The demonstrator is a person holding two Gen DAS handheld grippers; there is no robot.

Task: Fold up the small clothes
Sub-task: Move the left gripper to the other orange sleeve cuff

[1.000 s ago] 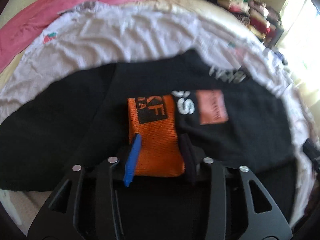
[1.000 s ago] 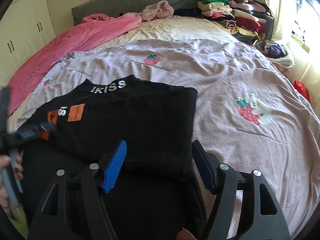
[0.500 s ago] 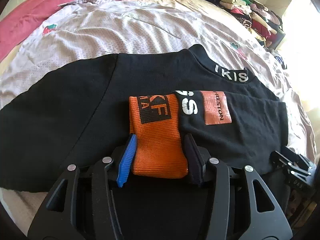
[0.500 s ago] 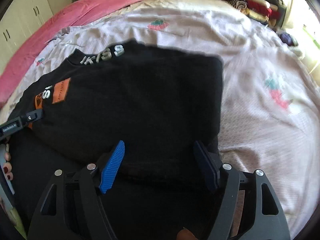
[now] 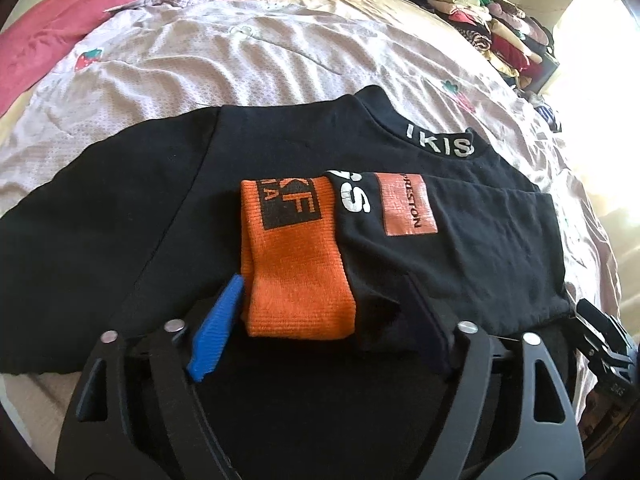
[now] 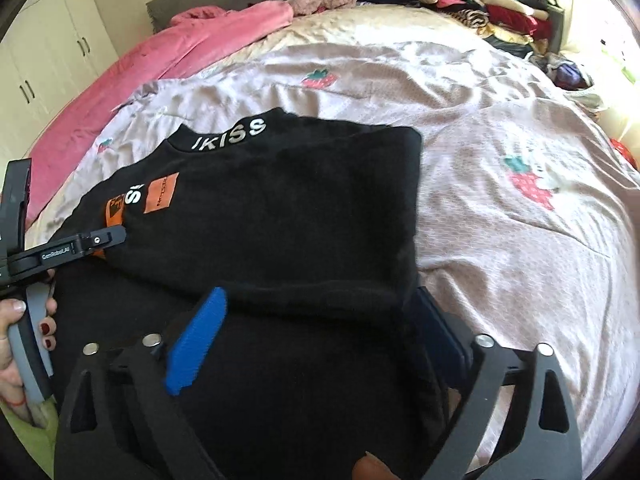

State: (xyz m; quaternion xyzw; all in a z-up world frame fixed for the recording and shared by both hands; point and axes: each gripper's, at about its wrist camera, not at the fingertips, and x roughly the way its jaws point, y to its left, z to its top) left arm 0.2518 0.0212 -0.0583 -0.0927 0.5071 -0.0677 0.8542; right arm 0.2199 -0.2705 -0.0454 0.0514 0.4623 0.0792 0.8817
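Note:
A black sweatshirt (image 5: pixel 120 216) with white collar lettering lies on the bed, one sleeve folded across its chest. The sleeve ends in an orange cuff (image 5: pixel 294 264) next to an orange patch (image 5: pixel 408 206). My left gripper (image 5: pixel 320 320) is open, its fingers on either side of the orange cuff. My right gripper (image 6: pixel 320 336) is open, its fingers straddling the folded right edge of the sweatshirt (image 6: pixel 288 216). The left gripper's body shows at the left of the right wrist view (image 6: pixel 72 246).
The bed has a lilac strawberry-print cover (image 6: pixel 500 152). A pink blanket (image 6: pixel 168 56) lies at the far left, stacks of folded clothes (image 6: pixel 480 4) at the far right. White wardrobe doors (image 6: pixel 44 52) stand left of the bed.
My left gripper has opened wider around the orange cuff. My right gripper has moved forward over the sweatshirt's edge and tilted. The sweatshirt has stayed in place.

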